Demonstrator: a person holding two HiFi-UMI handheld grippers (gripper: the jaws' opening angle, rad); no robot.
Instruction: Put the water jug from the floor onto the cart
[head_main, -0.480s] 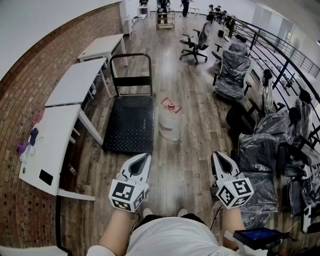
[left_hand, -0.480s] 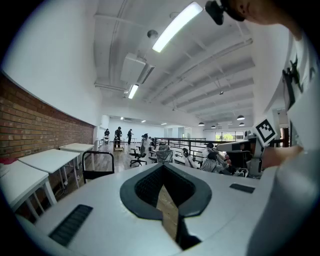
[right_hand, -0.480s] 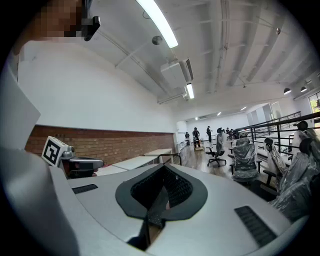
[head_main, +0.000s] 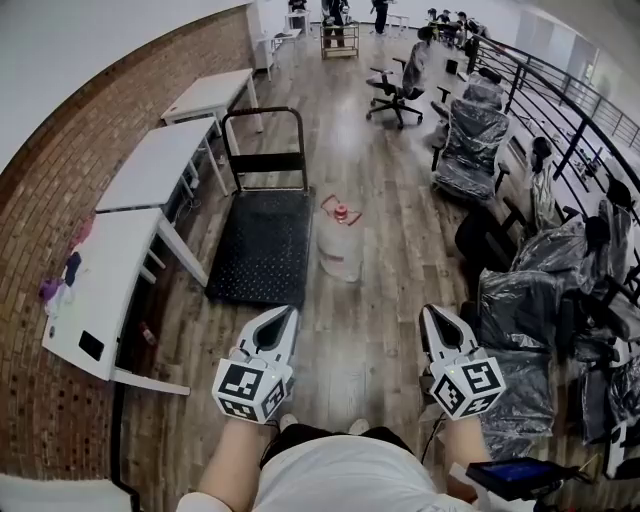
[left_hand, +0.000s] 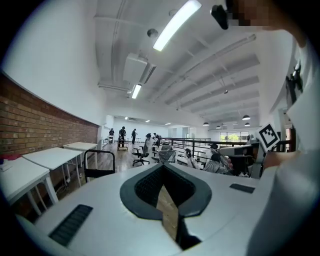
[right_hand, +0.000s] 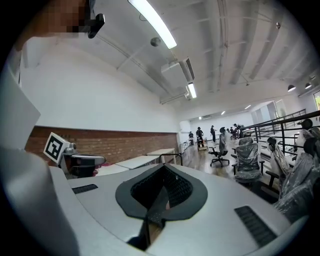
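The water jug (head_main: 341, 248), clear with a red cap and a red handle, stands upright on the wooden floor. It is just right of the black flat cart (head_main: 262, 245), whose upright push handle (head_main: 265, 135) is at the far end. My left gripper (head_main: 289, 314) and right gripper (head_main: 431, 312) are held side by side near my body, well short of the jug, and point towards it. Both have their jaws together with nothing between them. The left gripper view shows my left gripper (left_hand: 163, 170) and the cart handle (left_hand: 99, 161); the jug is hidden in both gripper views.
White tables (head_main: 150, 165) line the brick wall on the left of the cart. Wrapped office chairs (head_main: 470, 140) and a black railing (head_main: 560, 110) stand along the right. People stand by a trolley (head_main: 335, 35) at the far end. Open floor (head_main: 360, 330) lies between me and the jug.
The head view has shifted slightly. The jug, the cart and both grippers stand where they were.
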